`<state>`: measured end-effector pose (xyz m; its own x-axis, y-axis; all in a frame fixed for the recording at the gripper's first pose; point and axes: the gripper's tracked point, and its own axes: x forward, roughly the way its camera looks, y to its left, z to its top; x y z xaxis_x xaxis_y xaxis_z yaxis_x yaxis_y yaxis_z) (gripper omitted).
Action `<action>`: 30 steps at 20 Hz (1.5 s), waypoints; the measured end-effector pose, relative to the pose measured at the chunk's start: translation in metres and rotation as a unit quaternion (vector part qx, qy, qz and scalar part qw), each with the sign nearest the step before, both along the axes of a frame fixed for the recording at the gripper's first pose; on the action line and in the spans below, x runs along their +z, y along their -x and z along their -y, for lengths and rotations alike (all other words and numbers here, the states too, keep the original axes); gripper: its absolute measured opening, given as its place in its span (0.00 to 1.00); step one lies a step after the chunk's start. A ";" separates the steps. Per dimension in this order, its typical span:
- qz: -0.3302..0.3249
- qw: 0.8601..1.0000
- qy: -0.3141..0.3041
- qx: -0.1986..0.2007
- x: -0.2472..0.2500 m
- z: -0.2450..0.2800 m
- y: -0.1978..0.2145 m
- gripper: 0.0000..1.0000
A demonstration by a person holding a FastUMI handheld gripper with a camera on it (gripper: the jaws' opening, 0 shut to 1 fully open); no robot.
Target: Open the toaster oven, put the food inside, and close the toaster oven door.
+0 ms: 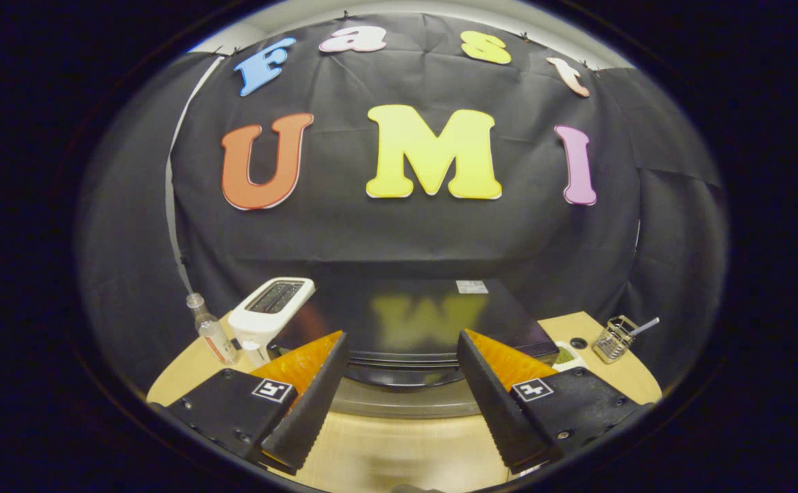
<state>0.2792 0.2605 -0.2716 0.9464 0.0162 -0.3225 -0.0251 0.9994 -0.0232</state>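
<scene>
The gripper [402, 383] hangs above a pale wooden table [385, 452] with its two fingers spread wide and nothing between them but bare tabletop. Neither finger touches anything.

Just ahead of the fingertips stands the toaster oven [412, 322], a dark, low box seen from above, its glossy flat top facing up and its front edge curving between the two fingers. A pale band, which looks like the door's handle or lower rim, runs across just under that edge. From this height I cannot tell whether the door is open or closed, and I cannot pick out the food for certain.

Beyond the left finger, beside the oven's left end, sits a white slot toaster [272, 308]. Further left of it a small clear bottle [211, 332] stands upright near the table's edge.

Beyond the right finger, close against the oven's right front corner, lies a small white dish [566, 356] with something green in it, half hidden by the finger. A dark round hole [578, 342] in the tabletop shows just past it, and further right a small wire holder [612, 339] stands with a utensil handle sticking out.
</scene>
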 end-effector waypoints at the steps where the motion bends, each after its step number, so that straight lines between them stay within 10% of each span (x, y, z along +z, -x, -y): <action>1: -0.007 1.000 0.005 -0.008 -0.008 0.002 -0.006 1.00; 13: -0.035 0.999 -0.009 -0.017 -0.035 0.010 0.001 1.00; 30: -0.102 0.995 0.000 -0.004 -0.112 0.016 0.128 1.00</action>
